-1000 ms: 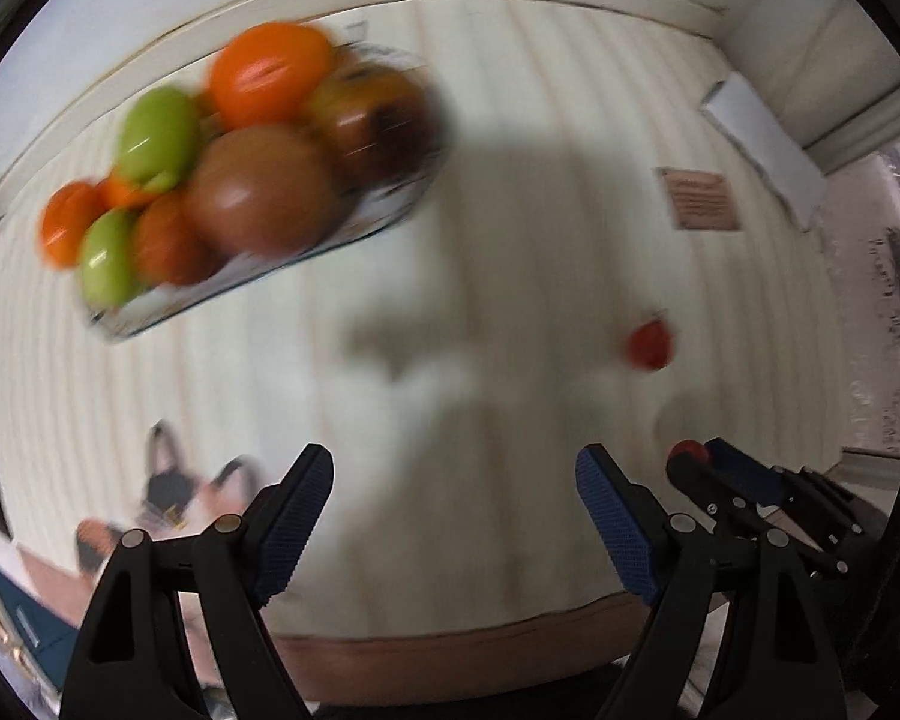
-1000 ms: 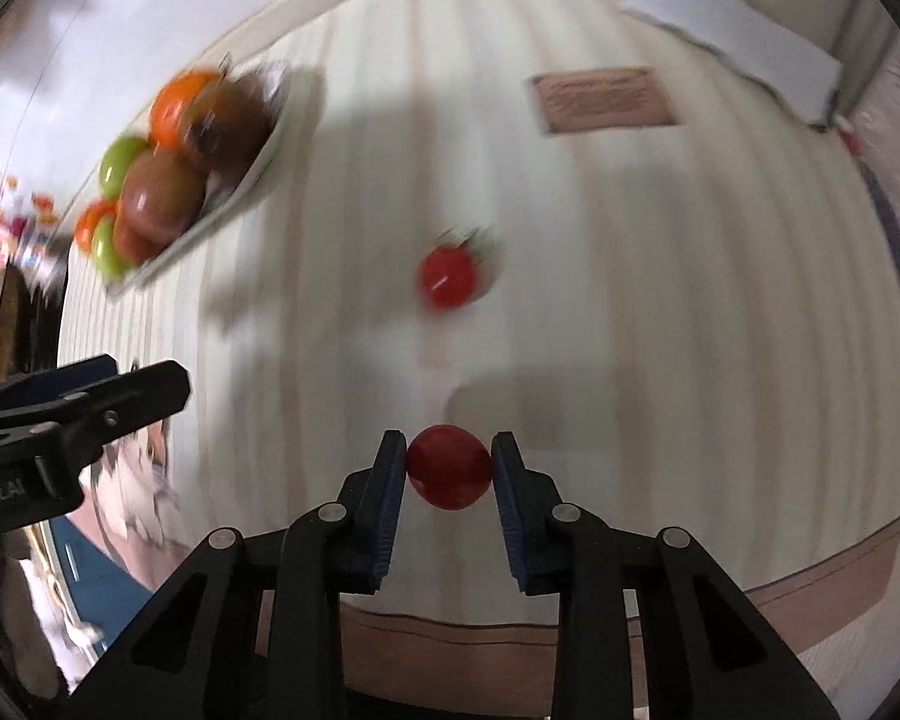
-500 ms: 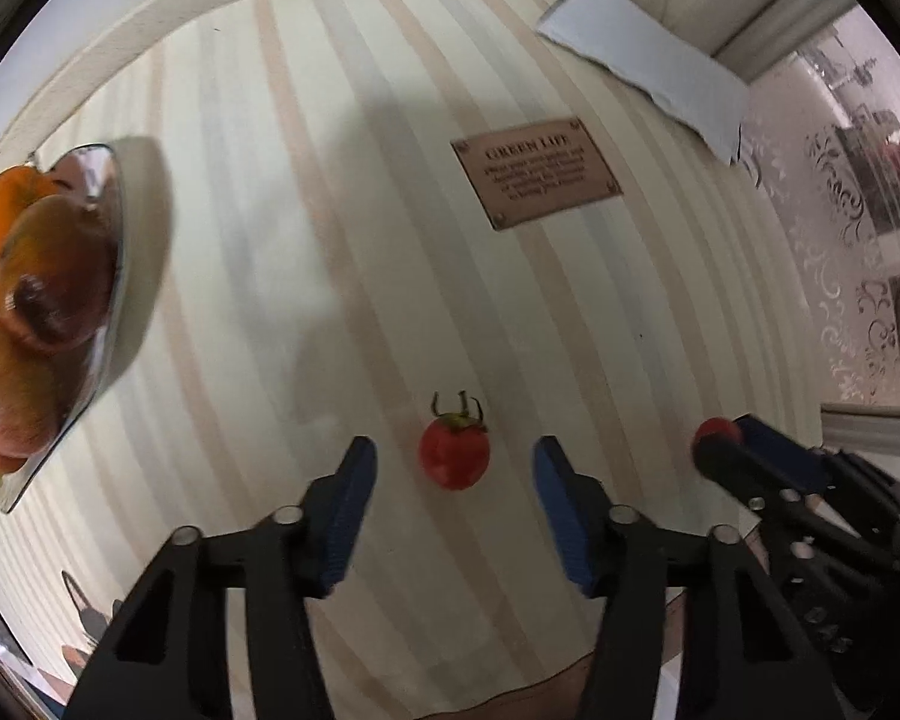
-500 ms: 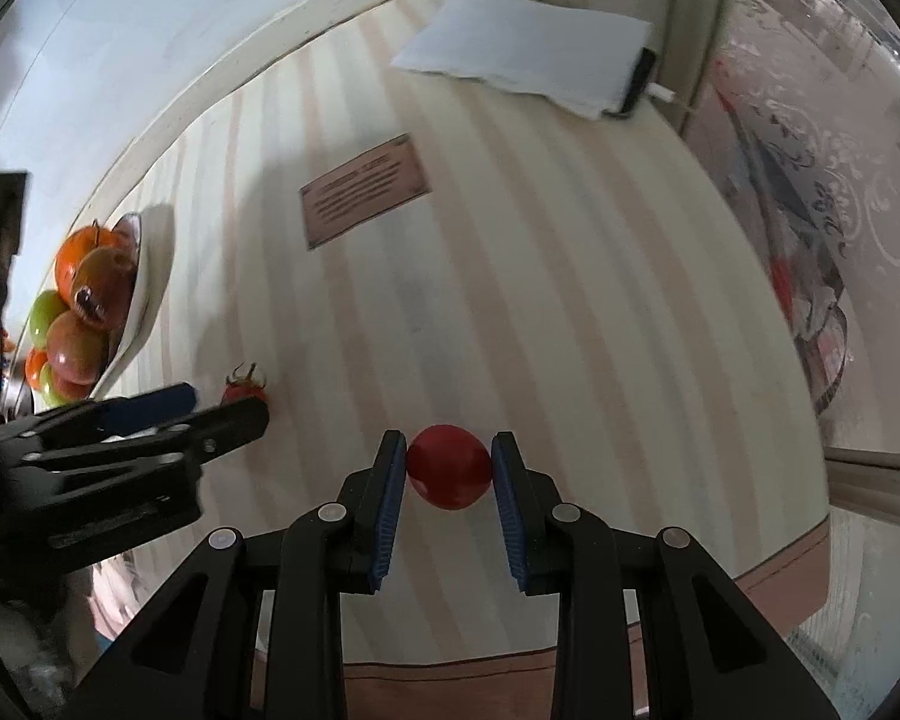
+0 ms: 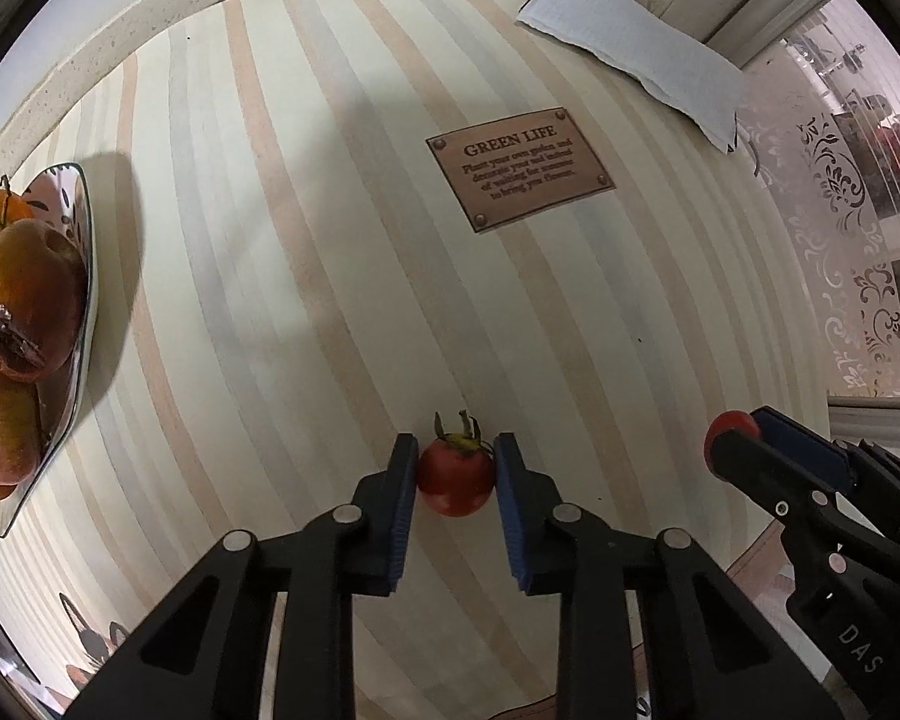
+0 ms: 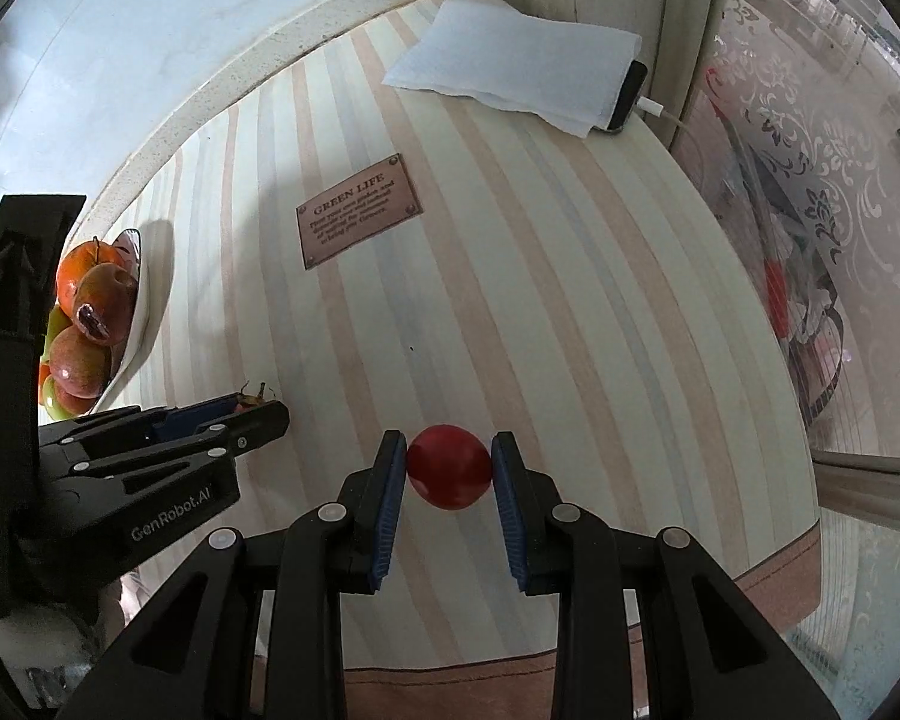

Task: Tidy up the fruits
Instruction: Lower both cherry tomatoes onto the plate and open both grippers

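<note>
My left gripper [image 5: 456, 468] is shut on a small red tomato with a green stem [image 5: 455, 476], low over the striped table. My right gripper [image 6: 448, 468] is shut on a smooth red tomato [image 6: 448, 467] and holds it above the table. In the left wrist view the right gripper [image 5: 744, 438] shows at the right with its tomato [image 5: 727, 423]. In the right wrist view the left gripper [image 6: 258, 414] shows at the left, its tomato mostly hidden. A fruit plate [image 5: 78, 324] heaped with mangoes [image 5: 27, 300], an orange and green fruit stands at the far left; it also shows in the right wrist view [image 6: 135, 306].
A brown "GREEN LIFE" plaque [image 5: 519, 168] lies flat mid-table. A folded white paper [image 6: 516, 63] covers a phone [image 6: 627, 99] with a cable at the far right corner. The table's front edge [image 6: 768, 576] is close below; a patterned glass panel stands right.
My left gripper swung from the fruit plate to the stemmed tomato and closed on it. My right gripper kept its tomato and turned right.
</note>
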The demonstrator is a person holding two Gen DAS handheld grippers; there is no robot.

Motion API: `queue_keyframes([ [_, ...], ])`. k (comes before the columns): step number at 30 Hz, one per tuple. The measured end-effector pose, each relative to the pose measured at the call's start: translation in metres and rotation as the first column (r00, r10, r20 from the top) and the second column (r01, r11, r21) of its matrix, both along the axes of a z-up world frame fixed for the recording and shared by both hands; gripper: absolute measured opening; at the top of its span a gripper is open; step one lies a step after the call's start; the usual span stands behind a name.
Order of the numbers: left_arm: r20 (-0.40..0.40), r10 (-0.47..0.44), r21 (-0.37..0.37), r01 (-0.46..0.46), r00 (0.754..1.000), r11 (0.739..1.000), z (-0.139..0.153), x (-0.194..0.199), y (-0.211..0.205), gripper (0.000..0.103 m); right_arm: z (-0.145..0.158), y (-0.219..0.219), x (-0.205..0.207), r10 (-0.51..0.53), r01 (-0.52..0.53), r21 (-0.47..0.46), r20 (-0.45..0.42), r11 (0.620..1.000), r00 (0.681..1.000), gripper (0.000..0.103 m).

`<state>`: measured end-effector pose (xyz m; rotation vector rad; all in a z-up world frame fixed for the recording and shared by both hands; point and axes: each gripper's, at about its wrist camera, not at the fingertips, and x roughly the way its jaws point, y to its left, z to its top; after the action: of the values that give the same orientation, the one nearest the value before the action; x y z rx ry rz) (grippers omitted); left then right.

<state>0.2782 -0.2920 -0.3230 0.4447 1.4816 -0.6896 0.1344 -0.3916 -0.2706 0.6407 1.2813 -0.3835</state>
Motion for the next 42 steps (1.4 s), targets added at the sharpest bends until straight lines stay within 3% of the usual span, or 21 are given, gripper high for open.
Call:
queue_keyframes([
  [7,0.012,0.041,-0.059,-0.040,0.999,0.997,0.022,-0.004,0.016,0.023,0.010,0.006,0.006,0.015,-0.015,-0.002,0.021,1.000,1.000,0.032],
  [13,0.010,0.155,-0.127,-0.153,0.988,0.980,0.063,0.012,0.074,0.023,0.028,0.034,0.028,0.090,-0.092,0.023,0.070,0.996,0.993,0.032],
  [16,0.018,0.238,-0.151,-0.233,0.971,0.961,0.081,0.020,0.114,0.023,0.037,0.059,0.048,0.155,-0.160,0.045,0.104,0.986,0.983,0.032],
  [23,0.050,0.458,-0.169,-0.445,0.887,0.880,0.104,0.042,0.227,0.023,0.045,0.148,0.109,0.335,-0.362,0.107,0.212,0.926,0.918,0.032],
  [27,0.044,0.570,-0.159,-0.558,0.820,0.814,0.096,0.062,0.281,0.023,0.034,0.206,0.146,0.412,-0.452,0.121,0.257,0.884,0.874,0.032],
  [32,0.007,0.650,-0.171,-0.639,0.760,0.750,0.081,0.083,0.320,0.023,0.025,0.250,0.172,0.458,-0.499,0.093,0.285,0.861,0.842,0.032],
  [36,-0.065,0.683,-0.188,-0.681,0.728,0.708,0.067,0.099,0.338,0.023,0.014,0.270,0.190,0.471,-0.504,0.056,0.279,0.862,0.837,0.032],
  [42,-0.132,0.700,-0.205,-0.711,0.701,0.673,0.048,0.110,0.339,0.023,0.006,0.285,0.200,0.492,-0.505,-0.026,0.274,0.863,0.826,0.032],
])
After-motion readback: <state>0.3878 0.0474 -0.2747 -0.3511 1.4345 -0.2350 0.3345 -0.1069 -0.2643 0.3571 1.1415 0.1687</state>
